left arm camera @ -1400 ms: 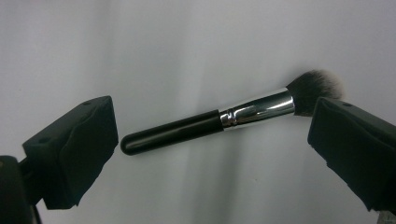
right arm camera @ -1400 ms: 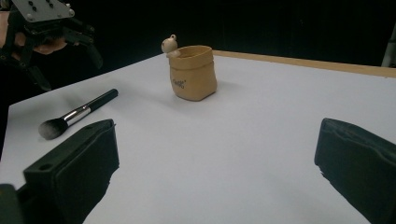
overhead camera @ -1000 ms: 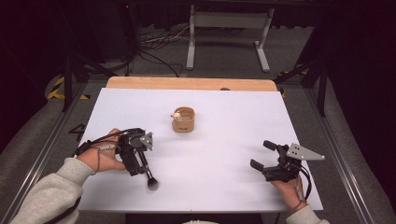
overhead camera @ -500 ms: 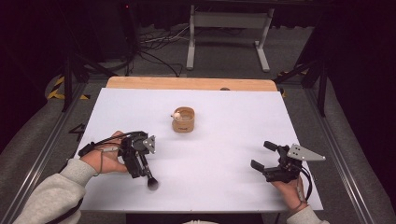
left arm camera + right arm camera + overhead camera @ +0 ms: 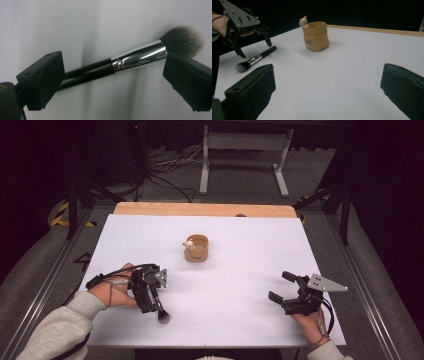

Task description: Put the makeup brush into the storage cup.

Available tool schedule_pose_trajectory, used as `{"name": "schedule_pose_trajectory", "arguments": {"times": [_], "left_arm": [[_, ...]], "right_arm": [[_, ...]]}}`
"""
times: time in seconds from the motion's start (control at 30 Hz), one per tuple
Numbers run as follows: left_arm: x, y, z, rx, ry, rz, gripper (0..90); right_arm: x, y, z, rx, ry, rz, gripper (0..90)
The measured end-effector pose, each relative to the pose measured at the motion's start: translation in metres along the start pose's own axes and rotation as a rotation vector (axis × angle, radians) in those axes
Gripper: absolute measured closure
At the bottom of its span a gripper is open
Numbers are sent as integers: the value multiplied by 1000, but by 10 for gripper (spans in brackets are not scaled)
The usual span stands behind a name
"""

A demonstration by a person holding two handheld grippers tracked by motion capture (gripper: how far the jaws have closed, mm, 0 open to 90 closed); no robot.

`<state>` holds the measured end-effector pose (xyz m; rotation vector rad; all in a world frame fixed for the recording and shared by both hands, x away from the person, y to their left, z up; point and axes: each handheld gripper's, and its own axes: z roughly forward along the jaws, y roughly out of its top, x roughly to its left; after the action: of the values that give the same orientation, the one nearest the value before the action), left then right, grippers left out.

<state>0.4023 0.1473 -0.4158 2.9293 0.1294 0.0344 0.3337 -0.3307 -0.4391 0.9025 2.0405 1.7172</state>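
makeup brush (image 5: pixel 120 63) lies flat on the white worktop (image 5: pixel 240 320), between the two spread jaws of the left gripper (image 5: pixel 150 296), which stands over it with neither jaw touching it. in the left gripper view the black handle runs past the jaw on that view's left, the silver ferrule crosses the middle of the gap, and the dark bristle head with pale tips sits just above the jaw on that view's right. in the high view the bristle head pokes out just beyond the gripper's tips, toward the person's edge of the worktop. in the right gripper view the brush (image 5: pixel 255 59) lies under the left gripper (image 5: pixel 253 47), whose grey three-cornered plate tops it, with the person's left hand (image 5: pixel 112 290) behind.

the right gripper (image 5: pixel 283 287) is open as well, its jaws wide apart with nothing between them, held low over the worktop by the right hand (image 5: pixel 312 325), well apart from the left gripper.

ahead of both grippers, toward the far side of the worktop, stands a small tan pouch-shaped holder (image 5: pixel 196 248), upright, with a little round figure on its rim; dark print marks its front in the right gripper view (image 5: pixel 315 36). it is well apart from the brush. a bare wooden strip (image 5: pixel 200 209) edges the far side of the worktop.
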Motion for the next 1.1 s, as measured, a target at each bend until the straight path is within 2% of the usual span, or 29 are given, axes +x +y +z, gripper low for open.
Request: {"name": "schedule_pose_trajectory", "arguments": {"times": [0.37, 0.63, 0.7, 1.0, 1.07, 1.1], "left_arm": [[-1, -1, 6, 31, -27, 1, 61], [-2, 0, 8, 31, -32, -1, 62], [-1, 1, 7, 36, -32, 12, 64], [-2, 0, 9, 44, -56, 17, 88], [-1, 0, 9, 47, -55, 29, 95], [-2, -1, 10, 49, -62, 18, 99]], "right_arm": [[0, -1, 1, 6, 12, 8, 2], [0, -1, 2, 9, 18, 10, 2], [0, -1, 2, 9, 19, 12, 2], [0, -1, 2, 8, 25, 16, 2], [0, -1, 2, 9, 26, 17, 2], [0, -1, 2, 9, 27, 16, 2]]}}
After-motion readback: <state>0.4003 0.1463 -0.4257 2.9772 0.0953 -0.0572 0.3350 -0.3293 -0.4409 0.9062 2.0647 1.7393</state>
